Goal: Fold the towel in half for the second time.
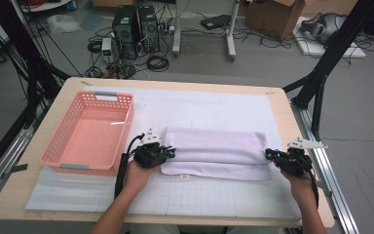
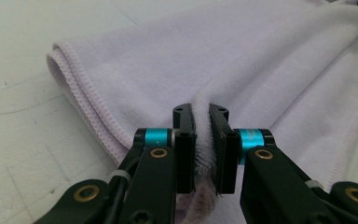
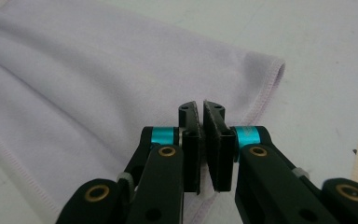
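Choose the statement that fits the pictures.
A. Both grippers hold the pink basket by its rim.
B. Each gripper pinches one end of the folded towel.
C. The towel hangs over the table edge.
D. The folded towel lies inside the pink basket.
B: the left gripper has a ridge of the towel pressed between its jaws, and the right gripper is closed on the opposite end; the pink basket holds nothing.

Left tool (image 2: 202,140) and right tool (image 3: 201,135): black jaws are carrying cyan collars, brass-coloured rivets and white cable ties; grey three-cornered plates are topping both bodies, black cables trailing; forearms are showing bare.
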`<state>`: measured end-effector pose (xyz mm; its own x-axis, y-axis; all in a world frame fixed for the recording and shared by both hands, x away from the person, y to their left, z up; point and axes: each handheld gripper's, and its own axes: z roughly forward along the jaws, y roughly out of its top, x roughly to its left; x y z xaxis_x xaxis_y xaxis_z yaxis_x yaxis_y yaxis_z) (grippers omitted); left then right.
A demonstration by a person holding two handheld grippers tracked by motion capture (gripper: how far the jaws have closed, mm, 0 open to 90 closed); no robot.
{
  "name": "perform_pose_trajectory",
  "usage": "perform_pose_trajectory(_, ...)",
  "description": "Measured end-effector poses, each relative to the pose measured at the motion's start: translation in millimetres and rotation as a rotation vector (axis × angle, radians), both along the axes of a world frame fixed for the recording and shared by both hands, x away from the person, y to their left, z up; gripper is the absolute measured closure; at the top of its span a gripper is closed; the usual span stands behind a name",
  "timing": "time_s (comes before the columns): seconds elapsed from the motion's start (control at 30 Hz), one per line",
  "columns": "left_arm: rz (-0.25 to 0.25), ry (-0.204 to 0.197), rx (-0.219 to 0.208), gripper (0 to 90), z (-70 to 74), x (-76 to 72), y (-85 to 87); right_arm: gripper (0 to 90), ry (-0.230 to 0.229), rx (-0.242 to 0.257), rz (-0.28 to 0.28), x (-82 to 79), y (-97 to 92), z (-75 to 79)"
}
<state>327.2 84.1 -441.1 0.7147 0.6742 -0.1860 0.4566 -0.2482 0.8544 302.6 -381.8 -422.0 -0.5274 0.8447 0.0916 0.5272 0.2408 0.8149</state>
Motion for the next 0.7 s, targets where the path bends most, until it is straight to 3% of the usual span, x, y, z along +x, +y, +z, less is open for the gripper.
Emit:
perform_pose_trajectory(0.13,-0.002,-0.045,-0.032,74.1,1.1,-15.7,9.1,85.5,-0.038,0.029,0.011,-20.9,-2.3,-1.8)
perform_pose_trajectory(0.2,-0.009,-0.045,-0.041,70.9,-0.9,-21.9,13.8,85.5,-0.044,0.022,0.018,-29.2,-4.2,-2.2)
perform_pose_trajectory(0.27,-0.003,-0.028,-0.063,62.2,-2.5,-26.6,17.5,84.7,-0.032,0.033,0.022,-36.2,-7.2,-2.9)
perform_pose_trajectory(0.3,0.007,-0.018,-0.077,56.7,-2.2,-28.0,19.2,82.4,-0.021,0.035,0.024,-39.8,-8.1,-4.0)
perform_pose_trajectory(0.33,0.007,-0.018,-0.077,51.7,-2.2,-28.0,19.2,74.5,-0.012,0.037,0.027,-42.7,-9.1,-4.5)
perform_pose_trajectory(0.37,0.022,-0.020,-0.105,47.4,1.1,-30.7,22.2,67.0,-0.019,0.041,0.008,-45.9,-10.2,-2.9)
perform_pose_trajectory(0.47,0.025,-0.034,-0.135,45.3,5.4,-34.0,25.6,58.1,-0.072,0.091,-0.025,-51.4,-13.3,6.3)
perform_pose_trajectory(0.5,0.028,-0.029,-0.131,45.2,5.1,-34.6,25.2,57.8,-0.080,0.108,-0.030,-52.2,-13.6,8.5)
perform_pose_trajectory(0.57,0.031,-0.001,-0.118,45.2,2.1,-33.9,23.7,57.8,-0.078,0.093,-0.035,-51.5,-11.0,6.9)
perform_pose_trajectory(0.7,0.067,0.087,-0.083,47.3,-9.0,-29.4,20.3,58.3,0.000,0.026,-0.059,-43.6,-1.7,-9.3)
